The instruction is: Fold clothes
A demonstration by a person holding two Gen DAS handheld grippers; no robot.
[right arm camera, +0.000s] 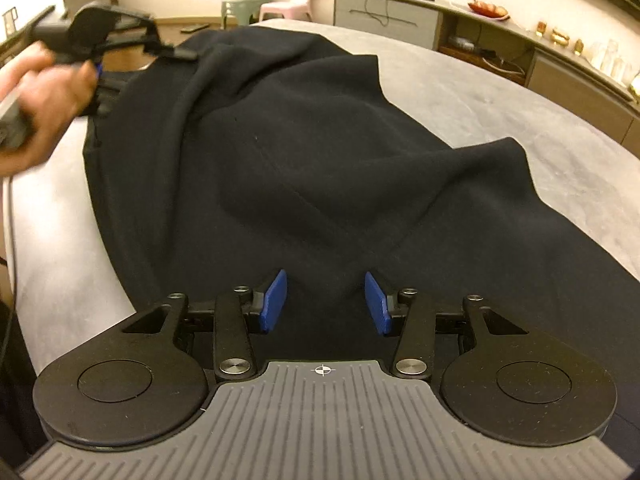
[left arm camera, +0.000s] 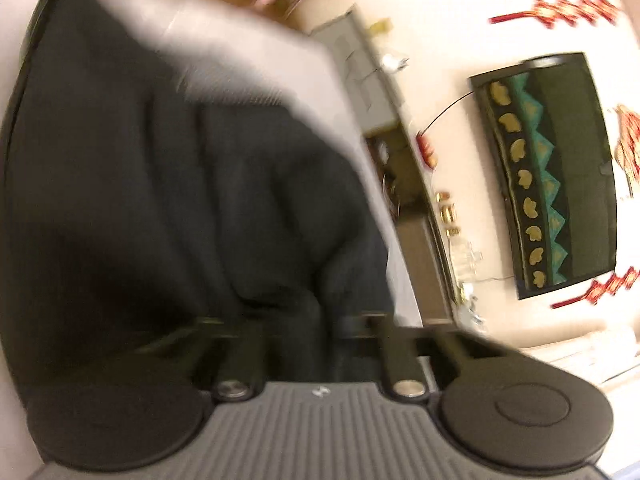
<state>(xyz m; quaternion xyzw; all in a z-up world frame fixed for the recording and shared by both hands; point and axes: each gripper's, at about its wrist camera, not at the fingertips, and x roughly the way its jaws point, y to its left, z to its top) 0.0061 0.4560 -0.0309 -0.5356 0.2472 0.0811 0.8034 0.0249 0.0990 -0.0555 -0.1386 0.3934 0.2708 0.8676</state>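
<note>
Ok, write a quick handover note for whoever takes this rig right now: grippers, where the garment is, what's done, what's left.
Left gripper: shut on the far edge of the dark garment, lifting it.
Right gripper: jaws open, blue pads apart over the near edge, gripping nothing.
Garment: rumpled across the grey bed, partly bunched.
Done: one edge picked up.
Left: grip the near edge, spread flat, make the folds.

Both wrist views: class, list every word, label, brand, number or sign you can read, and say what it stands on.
No readable words or numbers in either view.
Crosshair mark, a printed target sign, not text: on the grey ribbed body of the right gripper.
Small white mark on the left gripper's grey body: too blurred to read.
Red wall decorations beside the dark hanging: too blurred to tell any characters.
</note>
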